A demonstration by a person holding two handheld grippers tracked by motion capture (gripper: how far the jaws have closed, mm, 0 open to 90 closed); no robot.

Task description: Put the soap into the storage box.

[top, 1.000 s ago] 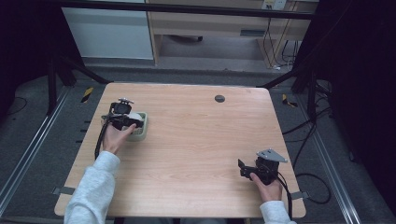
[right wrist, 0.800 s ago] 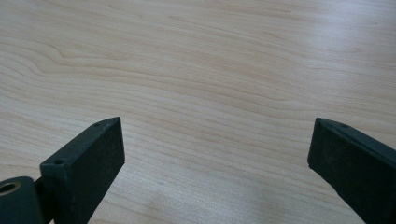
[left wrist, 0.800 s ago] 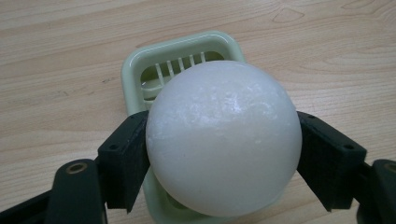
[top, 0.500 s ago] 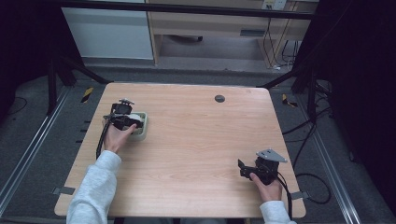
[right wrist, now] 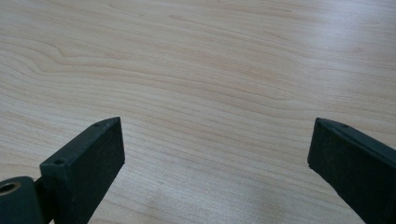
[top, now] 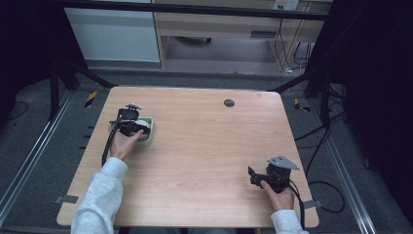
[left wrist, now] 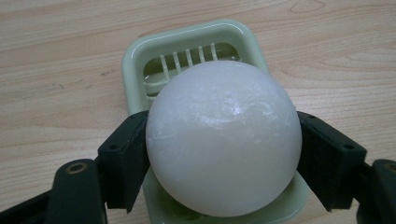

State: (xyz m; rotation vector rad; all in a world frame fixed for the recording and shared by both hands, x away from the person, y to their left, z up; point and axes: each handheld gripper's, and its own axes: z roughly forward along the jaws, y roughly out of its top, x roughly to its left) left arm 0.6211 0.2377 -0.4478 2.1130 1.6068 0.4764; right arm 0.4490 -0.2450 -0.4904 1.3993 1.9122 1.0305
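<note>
A white, egg-like ball (left wrist: 223, 140) sits between the two black jaws of my left gripper (left wrist: 223, 156), whose pads (left wrist: 126, 163) press on its left and right sides. Directly under the ball lies a pale green slotted tray (left wrist: 135, 60) on the wooden table; whether the ball touches it I cannot tell. In the high view the left gripper (top: 130, 121) is at the table's left over that tray (top: 148, 132). My right gripper (top: 253, 176) rests near the front right corner. Its jaws stand wide apart (right wrist: 217, 144) over bare wood with nothing between them.
A small dark round cap (top: 229, 103) is set into the table (top: 204, 146) near its far edge. Cables trail from both grippers, the right one (top: 321, 197) hanging off the table's right edge. Metal rails run along the floor on both sides.
</note>
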